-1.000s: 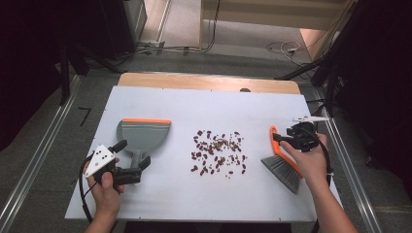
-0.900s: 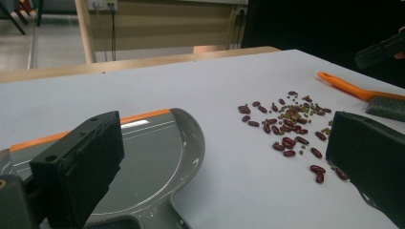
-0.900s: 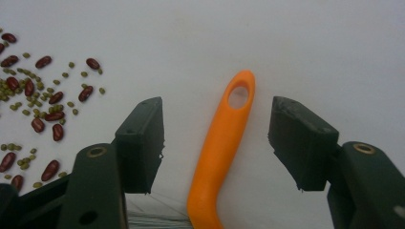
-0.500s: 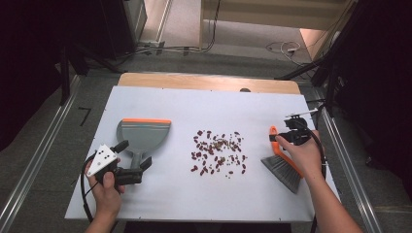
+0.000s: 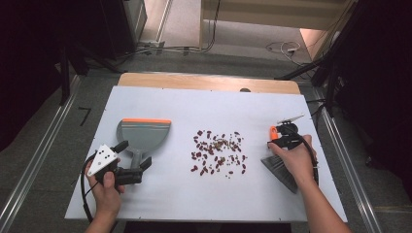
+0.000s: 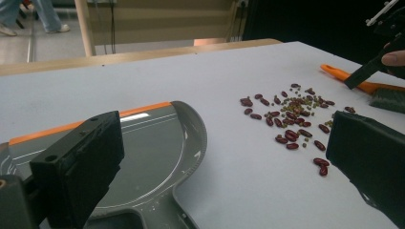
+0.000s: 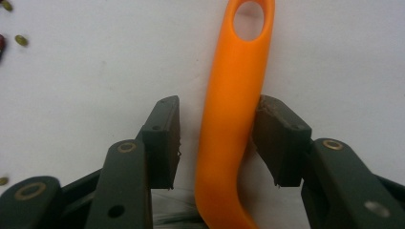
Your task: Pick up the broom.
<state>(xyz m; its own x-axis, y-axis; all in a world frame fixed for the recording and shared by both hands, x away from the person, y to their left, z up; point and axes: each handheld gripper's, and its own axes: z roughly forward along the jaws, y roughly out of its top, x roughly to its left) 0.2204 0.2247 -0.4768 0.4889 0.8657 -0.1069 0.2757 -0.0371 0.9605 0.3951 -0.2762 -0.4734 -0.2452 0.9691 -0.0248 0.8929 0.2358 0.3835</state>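
— On the right side of the white table (image 5: 160, 194), what is the right gripper (image 7: 217, 138) busy with?

— It stands over the brush (image 5: 282, 167), which lies flat near the table's right edge. The brush's long axis runs roughly from the person's side towards the far side: the grey bristle head sits nearer the person, under the hand, and the orange handle (image 7: 234, 119) points away, ending in a rounded tip with a hanging hole.

— And where is the handle relative to the jaws?

— Right between them, in the right gripper view. The jaws have just been closing around it. The right-hand pad looks to be touching the handle's side; on the other side a sliver of table shows between pad and handle, so it is not yet clamped.

— The left gripper (image 5: 133, 167)?

— Its jaws stand wide apart, holding nothing. It hovers at the handle end of the grey dustpan (image 5: 143, 136), whose orange-edged lip faces the far side of the table. In the left gripper view one jaw lies over the pan and the other is out near the beans (image 5: 218, 150).

— Where are those?

— Scattered mid-table, between dustpan and brush, well apart from both.

— Any writing or brand?

— None I can read on brush, pan or grippers.
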